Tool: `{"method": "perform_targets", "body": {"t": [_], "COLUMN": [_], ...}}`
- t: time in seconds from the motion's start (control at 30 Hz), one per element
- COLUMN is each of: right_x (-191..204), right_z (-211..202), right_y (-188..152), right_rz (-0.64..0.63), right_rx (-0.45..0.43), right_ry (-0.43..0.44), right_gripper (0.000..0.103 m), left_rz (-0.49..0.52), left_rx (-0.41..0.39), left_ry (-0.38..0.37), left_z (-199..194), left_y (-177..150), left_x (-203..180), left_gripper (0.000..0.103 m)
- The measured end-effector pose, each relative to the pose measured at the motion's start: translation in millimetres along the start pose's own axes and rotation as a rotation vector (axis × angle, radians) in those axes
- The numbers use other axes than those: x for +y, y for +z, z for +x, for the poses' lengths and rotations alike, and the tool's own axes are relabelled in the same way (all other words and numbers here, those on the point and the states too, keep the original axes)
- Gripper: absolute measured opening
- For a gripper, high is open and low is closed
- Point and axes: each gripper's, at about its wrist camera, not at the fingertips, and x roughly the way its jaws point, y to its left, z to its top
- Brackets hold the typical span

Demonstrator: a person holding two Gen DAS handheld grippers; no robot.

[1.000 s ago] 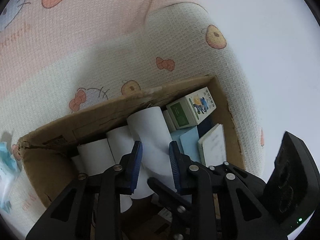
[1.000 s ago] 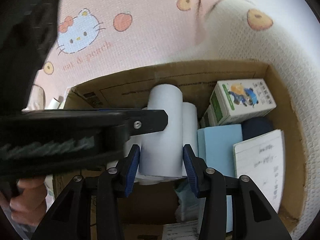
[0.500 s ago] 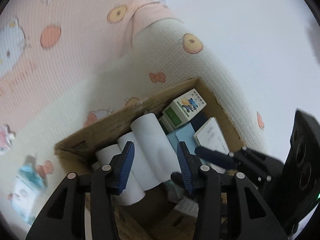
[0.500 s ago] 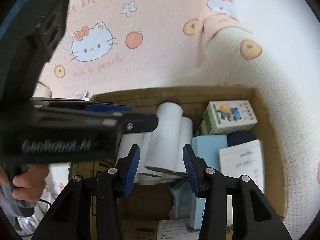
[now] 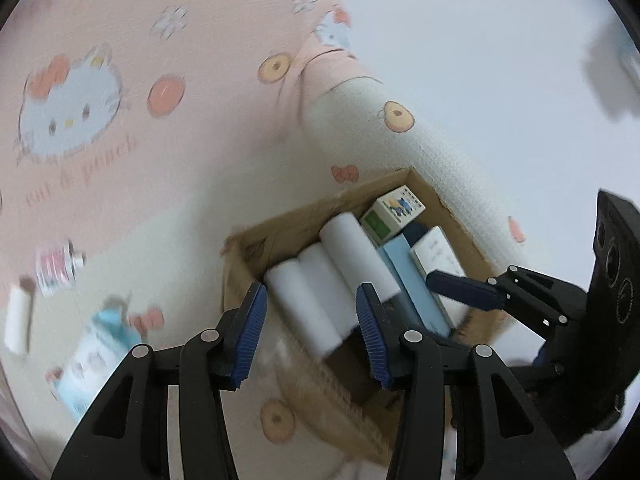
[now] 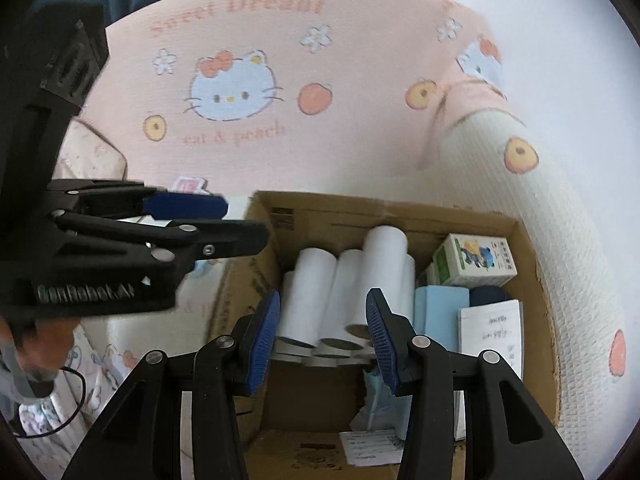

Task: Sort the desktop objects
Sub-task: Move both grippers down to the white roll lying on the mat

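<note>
Brown cardboard is forming the box (image 6: 532,280) into which the desktop things are being sorted; it is lying on a pink and cream cartoon-printed mat (image 6: 360,92) covering the surface. Inside, white paper rolls (image 6: 348,284) are being kept side by side in the left part, while a green and white carton (image 6: 472,262), a pale blue pad (image 6: 436,312) and a handwritten notepad (image 6: 492,332) are being held in the right part.

Both grippers are being carried above the box with nothing between their blue pads: the left gripper (image 5: 312,332) is standing spread over the rolls, and the right gripper (image 6: 324,336) is standing partly spread, also empty. The step in hand is judged to be the gap between one placing and the next pick.

Several things are still lying loose on the mat left of the box: a white roll (image 5: 18,318), a small pink-labelled packet (image 5: 56,268) and a light blue packet (image 5: 96,348), all blurred. The next move is judged to call for one gripper being swung over one of these, lowered and closed on it.

"Sweet Dream" and "cat & peach" are being read on the mat, and "GenRobot.AI" on the left gripper's body in the right wrist view. The writing on the carton and notepad is too small to be read.
</note>
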Motion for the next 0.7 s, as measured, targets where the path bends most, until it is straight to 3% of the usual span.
{"method": "perform_targets", "body": {"t": [0.27, 0.43, 0.53, 0.7], "right_x": [33, 50, 64, 90], "right_z": [-20, -27, -23, -6], "right_y": [3, 2, 6, 22], "right_rz": [0.040, 0.140, 0.160, 0.158], "right_rx": [-0.047, -0.141, -0.153, -0.133], "right_ry": [0.017, 0.124, 0.143, 0.130], "right_gripper": [0.042, 0.043, 0.045, 0.048], "left_rz": [-0.107, -0.180, -0.227, -0.406], "left_rx": [-0.108, -0.126, -0.134, -0.170], "left_ry": [0.004, 0.038, 0.088, 0.099], "left_z": [-56, -79, -86, -92], "left_y": [-26, -49, -60, -86], "left_x": [64, 116, 148, 216], "left_gripper": [0.051, 0.051, 0.051, 0.051]}}
